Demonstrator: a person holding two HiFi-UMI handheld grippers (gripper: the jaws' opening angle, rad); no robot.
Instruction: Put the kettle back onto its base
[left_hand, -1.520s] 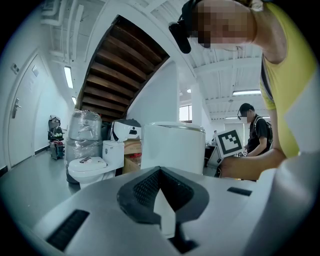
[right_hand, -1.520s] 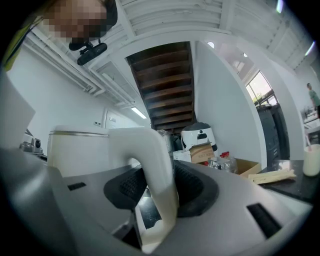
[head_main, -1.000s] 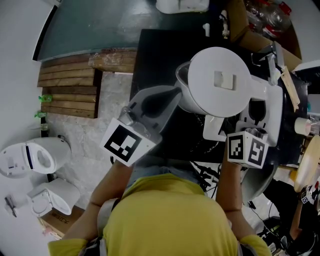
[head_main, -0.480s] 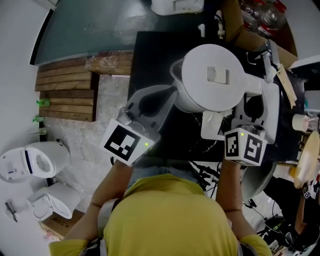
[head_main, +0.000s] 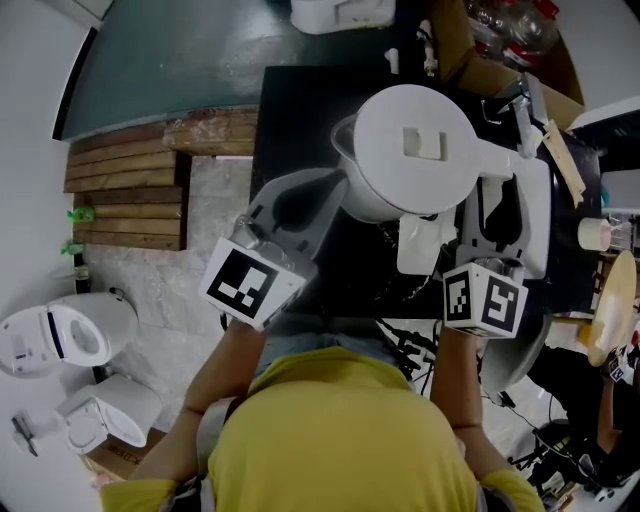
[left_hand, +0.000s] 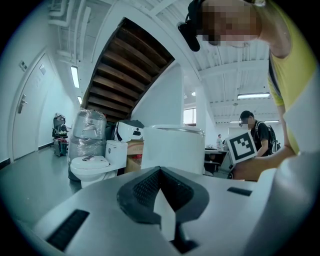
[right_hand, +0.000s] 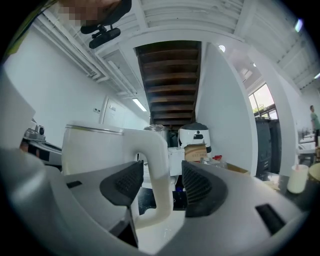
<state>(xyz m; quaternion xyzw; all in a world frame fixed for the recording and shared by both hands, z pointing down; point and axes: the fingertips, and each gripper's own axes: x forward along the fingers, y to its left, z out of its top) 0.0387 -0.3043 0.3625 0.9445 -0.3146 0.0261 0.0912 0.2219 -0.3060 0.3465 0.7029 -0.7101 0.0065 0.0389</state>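
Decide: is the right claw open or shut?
Open: the right claw has just been opening; a gap shows beside the kettle handle between its pads.

Bright, even indoor light from ceiling strip lights and possibly a window; both gripper views bulge, darkening at the rims; nearest surfaces look soft.

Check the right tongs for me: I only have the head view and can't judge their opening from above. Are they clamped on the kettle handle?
Observer: No. In the right gripper view the right tongs have just been opening. The handle stands between them, with a gap to the pad on that picture's right.
Operator: And the left tongs?
Observer: The left gripper view shows the left tongs shut with nothing between them. The kettle stands beyond their tips.
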